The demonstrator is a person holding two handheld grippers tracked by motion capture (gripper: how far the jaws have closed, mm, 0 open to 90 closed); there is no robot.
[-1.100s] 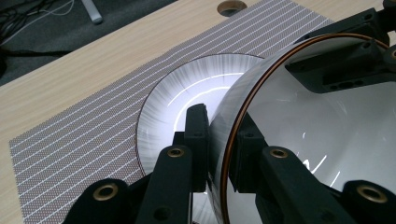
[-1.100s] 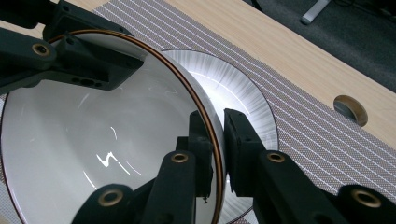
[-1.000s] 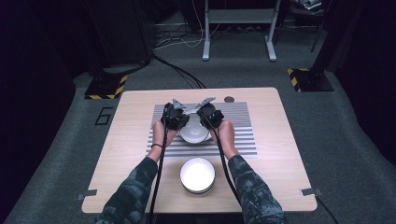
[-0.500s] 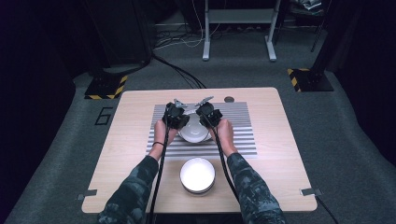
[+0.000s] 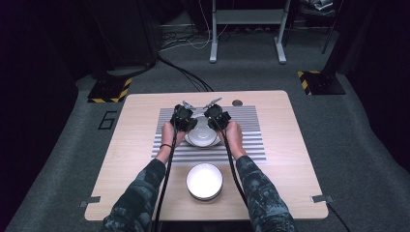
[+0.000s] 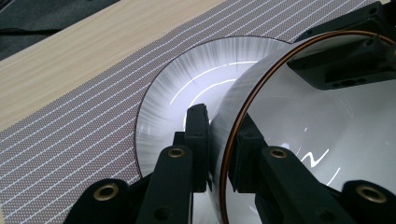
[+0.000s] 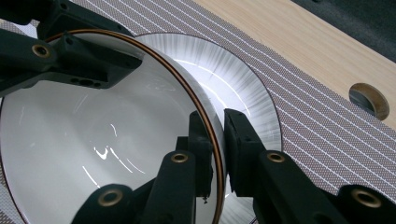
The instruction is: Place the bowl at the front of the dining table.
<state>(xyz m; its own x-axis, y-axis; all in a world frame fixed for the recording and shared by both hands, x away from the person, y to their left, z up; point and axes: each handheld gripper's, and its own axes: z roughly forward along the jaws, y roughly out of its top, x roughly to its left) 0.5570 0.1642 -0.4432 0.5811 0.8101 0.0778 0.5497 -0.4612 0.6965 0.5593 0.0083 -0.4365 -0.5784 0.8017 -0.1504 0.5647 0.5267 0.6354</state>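
- We clench both tools, left tool (image 6: 219, 154) and right tool (image 7: 217, 154), on the white bowl's (image 5: 202, 133) rim.
- The bowl is lifted, tilted above a plate (image 6: 177, 88); setting it down remains, we judge.

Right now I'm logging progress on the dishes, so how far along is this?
Done: one white bowl sits near the wooden table's front edge. In hand: both the left tool and the right tool clamp the brown-rimmed white bowl's rim, above a white plate on the striped mat. Left: setting it down, probably.
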